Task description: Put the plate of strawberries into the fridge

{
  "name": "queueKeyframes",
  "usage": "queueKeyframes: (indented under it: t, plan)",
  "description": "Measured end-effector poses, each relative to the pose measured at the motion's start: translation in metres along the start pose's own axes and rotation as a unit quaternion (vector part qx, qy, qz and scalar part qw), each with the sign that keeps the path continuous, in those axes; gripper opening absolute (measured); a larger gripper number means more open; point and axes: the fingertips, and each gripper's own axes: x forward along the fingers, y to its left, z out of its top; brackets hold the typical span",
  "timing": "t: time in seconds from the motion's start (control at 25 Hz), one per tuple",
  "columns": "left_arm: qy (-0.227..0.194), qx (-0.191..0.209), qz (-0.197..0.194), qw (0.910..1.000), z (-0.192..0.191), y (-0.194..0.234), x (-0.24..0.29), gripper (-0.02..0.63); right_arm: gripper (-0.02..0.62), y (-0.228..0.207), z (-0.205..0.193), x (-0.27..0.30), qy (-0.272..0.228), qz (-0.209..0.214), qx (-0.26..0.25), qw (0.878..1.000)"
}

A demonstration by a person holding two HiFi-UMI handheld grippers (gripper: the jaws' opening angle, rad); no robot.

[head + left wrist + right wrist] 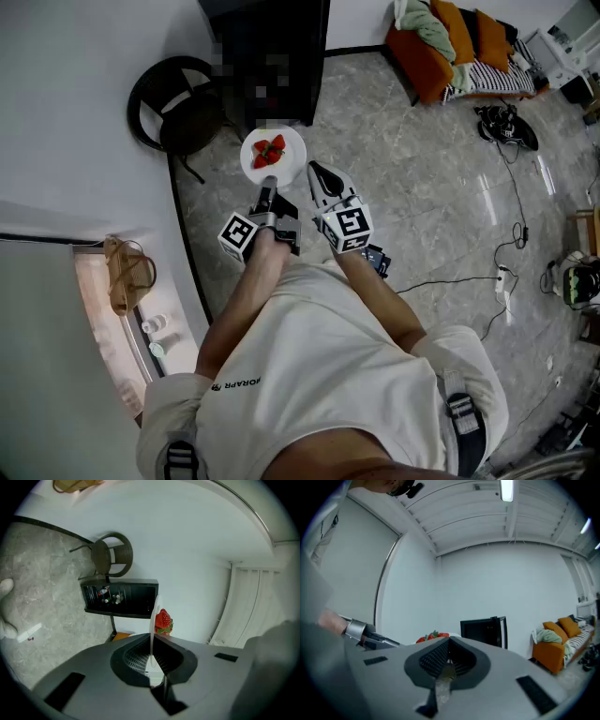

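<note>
Our left hand-held gripper clamps the plate by its rim. We see the fridge straight ahead, close beyond it.

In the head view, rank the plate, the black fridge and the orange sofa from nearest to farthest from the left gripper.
1. plate, held by its rim in the left gripper, just ahead.
2. black fridge, straight beyond the plate.
3. orange sofa, far off to the right.
</note>
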Motion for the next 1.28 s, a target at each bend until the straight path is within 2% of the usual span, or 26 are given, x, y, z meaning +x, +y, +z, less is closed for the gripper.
queueKeyframes:
  t: [0.44, 0.72, 0.96, 1.12, 1.28]
  plan:
    - [-0.009, -0.004, 0.004, 0.9999, 0.0, 0.003, 0.002, 0.011, 0.012, -0.003, 0.0, 0.002, 0.004, 0.006, -0.006, 1.0]
    - [-0.017, -0.007, 0.003, 0.9998, -0.028, 0.013, 0.001, 0.011, 0.012, -0.01, -0.003, -0.024, -0.006, 0.028, -0.022, 0.999]
    - [-0.048, -0.013, 0.003, 0.9987, -0.049, 0.027, -0.009, 0.011, 0.012, -0.027, -0.004, -0.053, -0.021, 0.041, -0.02, 0.999]
    - [-0.044, -0.01, 0.014, 0.9989, -0.065, 0.031, -0.019, 0.011, 0.012, -0.031, -0.008, -0.065, -0.018, 0.039, -0.008, 0.999]
    - [-0.041, -0.005, 0.012, 0.9991, -0.065, 0.032, -0.008, 0.011, 0.012, -0.037, -0.011, -0.056, -0.016, 0.041, -0.009, 0.999]
